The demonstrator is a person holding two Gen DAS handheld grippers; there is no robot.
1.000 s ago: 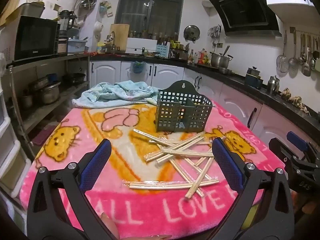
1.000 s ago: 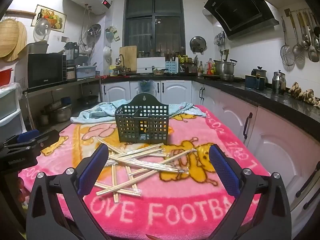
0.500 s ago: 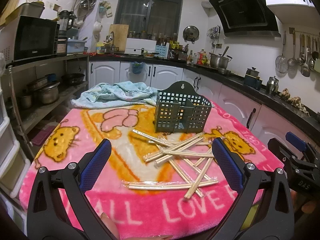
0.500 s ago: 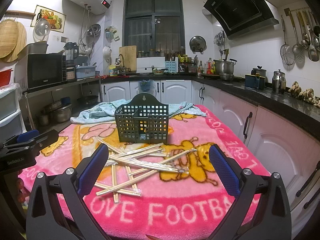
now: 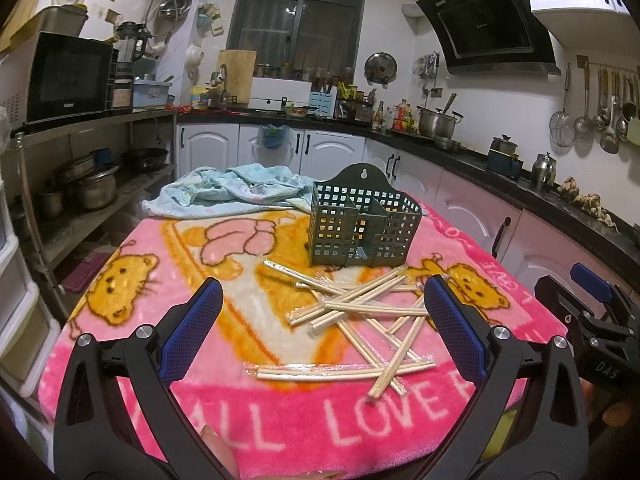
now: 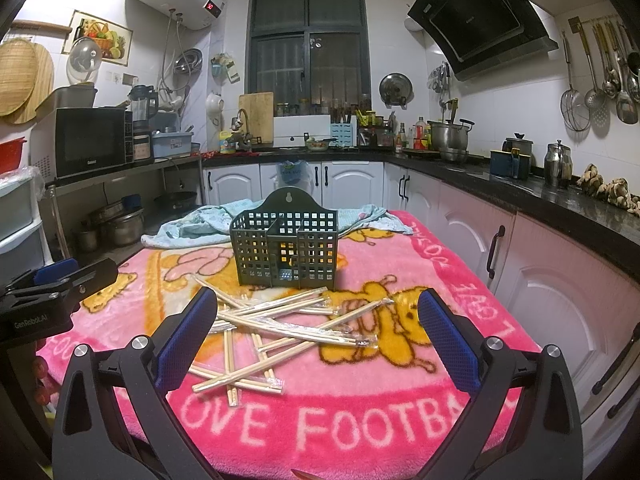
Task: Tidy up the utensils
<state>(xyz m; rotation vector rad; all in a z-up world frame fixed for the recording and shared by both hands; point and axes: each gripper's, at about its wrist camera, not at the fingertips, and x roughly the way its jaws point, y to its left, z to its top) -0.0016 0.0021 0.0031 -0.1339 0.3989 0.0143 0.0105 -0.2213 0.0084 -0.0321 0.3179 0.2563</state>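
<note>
**Both grippers open, chopsticks piled ahead of the holder**

I see the bench (image 5: 132,364) first, draped in a pink cartoon blanket (image 6: 360,420) that fills the lower half of both views. At its far end lies a crumpled pale blue cloth (image 5: 236,186). In front of that stands the dark green holder (image 5: 362,222), upright, a slotted basket with a divider; its compartments look empty as far as I can tell.

My left gripper (image 5: 320,332) hangs over the near edge with its fingers (image 5: 192,332) wide apart and nothing between them. My right gripper (image 6: 316,336) is the same: fingers (image 6: 186,340) spread, holding nothing. Each gripper shows at the side of the other's view, so they sit side by side, near each other.

The chopsticks (image 5: 360,312) lie in a loose crossed heap, wrapped in clear sleeves, on the blanket between the holder and my fingers. None is in the holder yet, so I judge the task barely begun.

What the pick turns on: from the left view the heap sits right of centre, closer to the right finger; from the right view it sits left of centre. So it lies between the two grippers, and neither looks clearly nearer. The nearest pair (image 5: 344,372) lies left to right across my line of approach, so I would have to turn the fingers to close across its width. Several upper sticks run diagonally, their far ends near the holder's base.
</note>
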